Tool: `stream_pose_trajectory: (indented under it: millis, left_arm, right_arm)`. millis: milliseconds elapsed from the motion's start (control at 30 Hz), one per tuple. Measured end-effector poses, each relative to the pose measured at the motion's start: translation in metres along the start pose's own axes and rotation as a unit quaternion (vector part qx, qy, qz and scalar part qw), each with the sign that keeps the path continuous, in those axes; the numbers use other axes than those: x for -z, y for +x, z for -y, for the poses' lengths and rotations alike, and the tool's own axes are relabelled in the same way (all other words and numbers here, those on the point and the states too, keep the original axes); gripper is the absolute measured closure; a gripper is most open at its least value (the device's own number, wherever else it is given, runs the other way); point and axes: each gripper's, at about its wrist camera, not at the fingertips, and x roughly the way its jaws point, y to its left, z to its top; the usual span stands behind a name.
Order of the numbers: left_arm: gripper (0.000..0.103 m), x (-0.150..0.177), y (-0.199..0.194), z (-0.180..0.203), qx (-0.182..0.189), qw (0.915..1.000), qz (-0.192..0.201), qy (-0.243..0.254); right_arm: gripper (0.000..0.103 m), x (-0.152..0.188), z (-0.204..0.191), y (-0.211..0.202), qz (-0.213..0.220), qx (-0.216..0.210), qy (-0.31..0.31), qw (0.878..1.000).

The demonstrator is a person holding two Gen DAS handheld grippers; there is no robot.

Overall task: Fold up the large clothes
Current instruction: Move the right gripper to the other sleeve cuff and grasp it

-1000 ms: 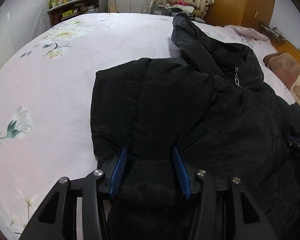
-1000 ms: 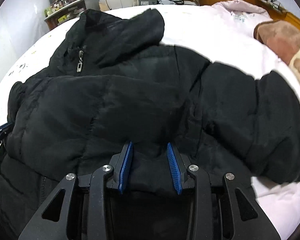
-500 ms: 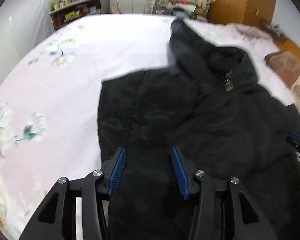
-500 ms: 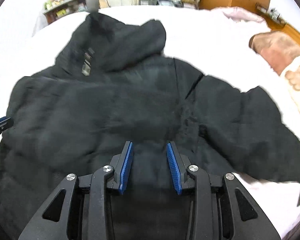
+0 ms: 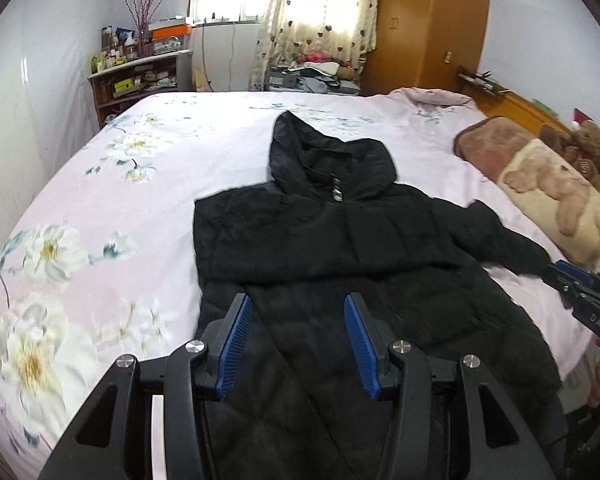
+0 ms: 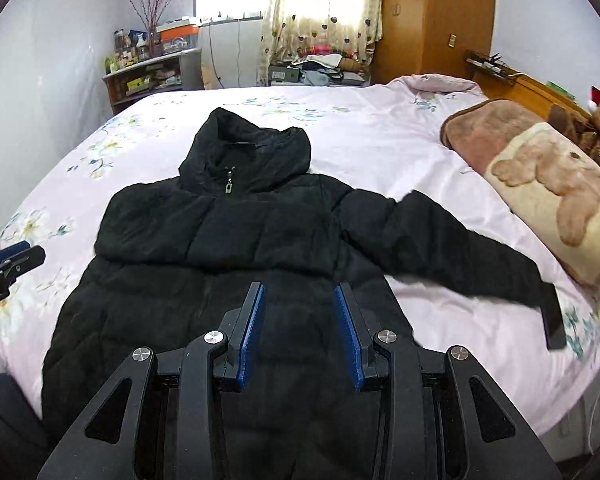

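Both grippers, left (image 5: 298, 314) and right (image 6: 300, 304), jaws apart, above black jacket (image 6: 228, 248).

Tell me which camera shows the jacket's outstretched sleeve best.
The right wrist view: the sleeve lies fully visible across the bedsheet, cuff included. The left wrist view shows only part of it, foreshortened, its end hidden behind the right gripper.

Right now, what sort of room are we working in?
A lived-in home bedroom, most likely: the black hooded puffer jacket lies on a large bed with a floral pink sheet, a wooden wardrobe stands behind, and heart-print curtains cover the window.
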Motion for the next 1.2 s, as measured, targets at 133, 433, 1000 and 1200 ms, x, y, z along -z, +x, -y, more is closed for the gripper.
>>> stream_pose_trajectory:
  millis: [133, 433, 1000, 1200]
  left_arm:
    - [0.052, 0.014, -0.017, 0.008, 0.008, 0.9999, -0.006, 0.003]
    - [0.052, 0.017, -0.028, 0.044, 0.028, 0.9989, -0.009, 0.035]
    - [0.049, -0.012, 0.035, 0.093, 0.041, 0.9962, -0.028, 0.072]
    - [0.048, -0.027, 0.077, 0.085, 0.03, 0.997, -0.034, 0.063]
  right_arm:
    - [0.066, 0.019, 0.0, -0.029, 0.004, -0.003, 0.001, 1.0]
    - [0.066, 0.035, 0.023, -0.053, 0.012, 0.017, 0.016, 1.0]
    - [0.053, 0.041, 0.099, -0.002, -0.011, 0.051, 0.073, 0.996]
    - [0.048, 0.046, 0.145, 0.045, -0.034, 0.059, 0.121, 0.99]
